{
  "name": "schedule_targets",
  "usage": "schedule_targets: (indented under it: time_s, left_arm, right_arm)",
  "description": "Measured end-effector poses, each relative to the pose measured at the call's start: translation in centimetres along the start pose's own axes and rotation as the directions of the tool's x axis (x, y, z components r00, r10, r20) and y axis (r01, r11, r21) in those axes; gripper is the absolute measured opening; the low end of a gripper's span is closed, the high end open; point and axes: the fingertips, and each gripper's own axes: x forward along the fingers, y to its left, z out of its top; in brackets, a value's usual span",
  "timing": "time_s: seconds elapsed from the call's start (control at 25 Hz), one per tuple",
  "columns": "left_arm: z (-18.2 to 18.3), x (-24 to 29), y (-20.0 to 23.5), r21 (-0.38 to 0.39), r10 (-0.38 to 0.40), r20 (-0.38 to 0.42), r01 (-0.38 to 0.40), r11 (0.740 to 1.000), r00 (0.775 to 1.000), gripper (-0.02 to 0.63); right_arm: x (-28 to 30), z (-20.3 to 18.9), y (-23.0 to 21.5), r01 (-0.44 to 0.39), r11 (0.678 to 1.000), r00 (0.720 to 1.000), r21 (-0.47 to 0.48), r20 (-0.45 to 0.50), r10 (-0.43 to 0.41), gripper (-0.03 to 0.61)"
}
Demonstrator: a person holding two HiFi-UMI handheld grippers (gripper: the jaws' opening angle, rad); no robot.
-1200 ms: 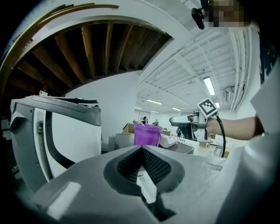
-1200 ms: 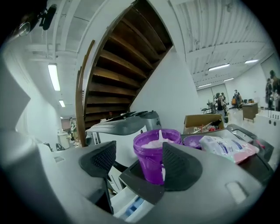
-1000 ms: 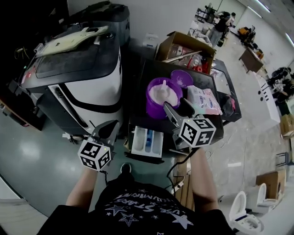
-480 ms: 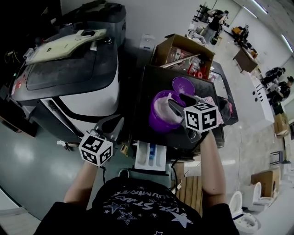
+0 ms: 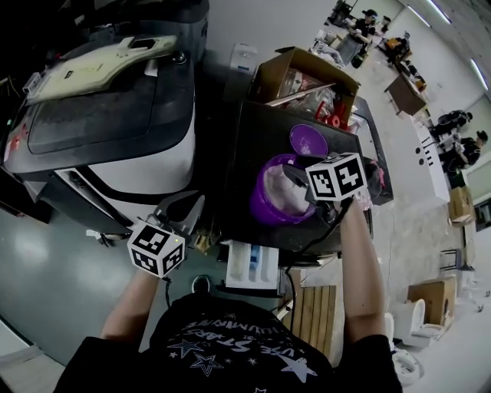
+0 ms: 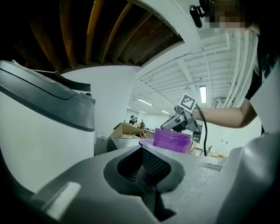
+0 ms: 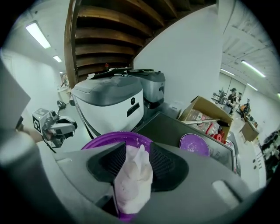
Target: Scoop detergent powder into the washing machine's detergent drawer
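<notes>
The only lettering that can be made out is the white print on the person's black T-shirt (image 5: 222, 355), seen upside down among stars. The word "STARS" is fairly clear and the rest is uncertain. The marker cubes (image 5: 156, 248) (image 5: 336, 176) carry black-and-white square patterns, not words.

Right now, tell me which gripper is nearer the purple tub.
Right. The right gripper is over the tub, jaws just closing on the white scoop; the left gripper hangs apart, beside the drawer.

You stand on a glossy grey-green floor (image 5: 46, 261); pale polished flooring (image 5: 406, 230) lies to your right. White wall (image 5: 230, 23) ahead. Strip lights (image 7: 37, 35) lit overhead, beside dark wooden beams (image 7: 109, 39). Desks (image 5: 403, 92) far right.
</notes>
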Motion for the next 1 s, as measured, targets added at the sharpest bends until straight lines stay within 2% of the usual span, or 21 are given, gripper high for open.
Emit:
schedule_targets:
  time_s: [0.36, 0.44, 0.48, 0.64, 0.88, 1.0]
  left_arm:
    - [-0.7, 0.4, 0.1, -0.018, -0.03, -0.015, 0.03, 0.999, 0.999, 0.002]
    - [-0.8, 0.4, 0.2, -0.021, -0.033, -0.015, 0.033, 0.999, 0.999, 0.002]
    - [-0.8, 0.3, 0.3, -0.023, -0.034, -0.014, 0.033, 0.999, 0.999, 0.002]
    - [-1.0, 0.1, 0.5, -0.026, -0.038, -0.012, 0.038, 0.999, 0.999, 0.002]
    - [-1.4, -0.4, 0.9, -0.028, -0.022, -0.013, 0.022, 0.999, 1.0, 0.002]
    - [-1.6, -0.6, 0.8, -0.027, -0.017, -0.019, 0.017, 0.999, 1.0, 0.002]
  right_arm:
    - [1.0, -0.6, 0.0, 0.005, 0.998, 0.992, -0.057, -0.128, -0.012, 0.141]
    - [1.0, -0.5, -0.2, 0.025, 0.996, 0.989, -0.084, -0.144, -0.037, 0.102]
    - [1.1, -0.5, -0.3, 0.038, 0.995, 0.988, -0.095, -0.147, -0.051, 0.053]
    - [1.2, -0.6, 0.1, 0.042, 0.993, 0.984, -0.11, -0.165, -0.06, 0.043]
    - [0.8, -0.8, 1.6, -0.016, 0.981, 0.989, -0.192, -0.145, -0.012, 0.035]
    - [-0.3, -0.7, 1.7, 0.003, 0.97, 0.995, -0.242, -0.1, -0.028, 0.034]
